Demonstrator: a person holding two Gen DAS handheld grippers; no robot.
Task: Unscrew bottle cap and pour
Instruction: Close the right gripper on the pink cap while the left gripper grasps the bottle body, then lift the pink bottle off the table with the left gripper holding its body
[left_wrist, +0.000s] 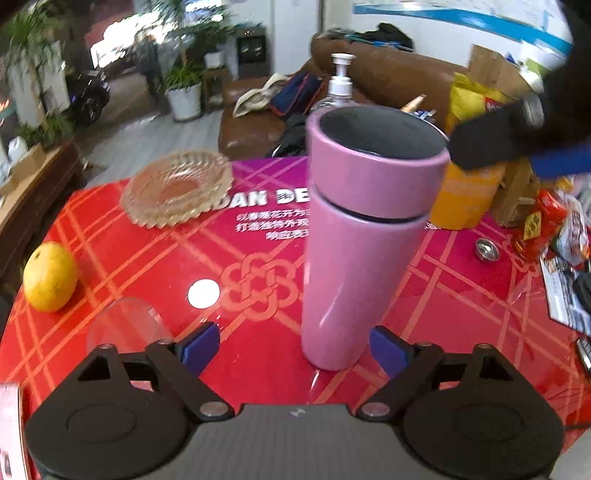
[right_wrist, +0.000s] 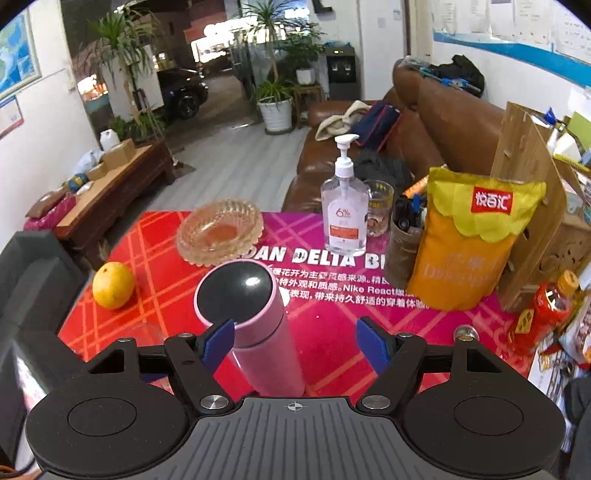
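Note:
A pink thermos bottle (left_wrist: 343, 258) stands upright on the red table (left_wrist: 147, 266), its pink cap (left_wrist: 373, 162) with a dark top still on. My left gripper (left_wrist: 295, 349) is open, its blue pads to either side of the bottle's base, not touching. My right gripper (right_wrist: 295, 343) is open and hovers above the bottle (right_wrist: 266, 354), whose dark cap top (right_wrist: 234, 291) lies just past the left fingertip. One right gripper finger (left_wrist: 487, 140) shows in the left wrist view, next to the cap's right edge. A clear glass (left_wrist: 123, 328) stands at the left front.
A glass ashtray (right_wrist: 219, 230), an orange (right_wrist: 112, 284), a pump sanitizer bottle (right_wrist: 343, 206), a small glass cup (right_wrist: 380, 206), a pen holder (right_wrist: 404, 240) and a yellow snack bag (right_wrist: 469, 243) stand on the table. A wooden rack (right_wrist: 532, 206), red packets (right_wrist: 546, 314) and a small metal knob (left_wrist: 487, 249) are at right.

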